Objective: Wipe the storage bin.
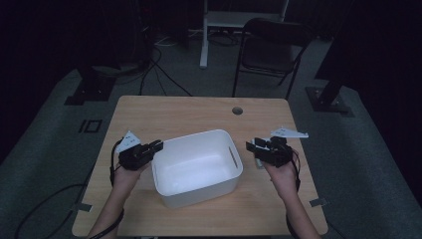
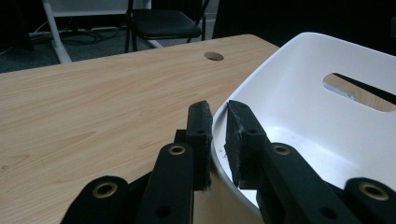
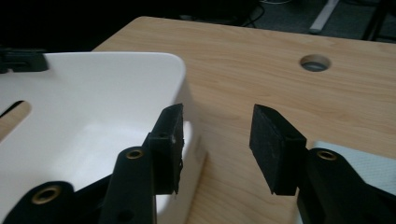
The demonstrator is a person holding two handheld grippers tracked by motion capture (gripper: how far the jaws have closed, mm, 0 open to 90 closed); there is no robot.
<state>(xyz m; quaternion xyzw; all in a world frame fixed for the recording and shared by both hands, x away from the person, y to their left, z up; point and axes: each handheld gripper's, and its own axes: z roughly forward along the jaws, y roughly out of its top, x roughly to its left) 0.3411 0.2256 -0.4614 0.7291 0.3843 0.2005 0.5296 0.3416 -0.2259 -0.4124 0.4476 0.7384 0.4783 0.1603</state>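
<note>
Both hands come in from the near edge of the worktop point(image 1: 199, 107). Left tool point(image 1: 156, 146) is clamped on the left rim of the white plastic bin point(image 1: 196, 167), which sits mid-worktop; right tool point(image 1: 250, 146) hangs just right of it, jaws apart, gripping nothing.

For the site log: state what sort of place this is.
Probably a lab or studio set up for recording. A bare wooden table stands on grey carpet among dark stand bases, loose floor cables and a folding chair. On it sits a white tub.
</note>
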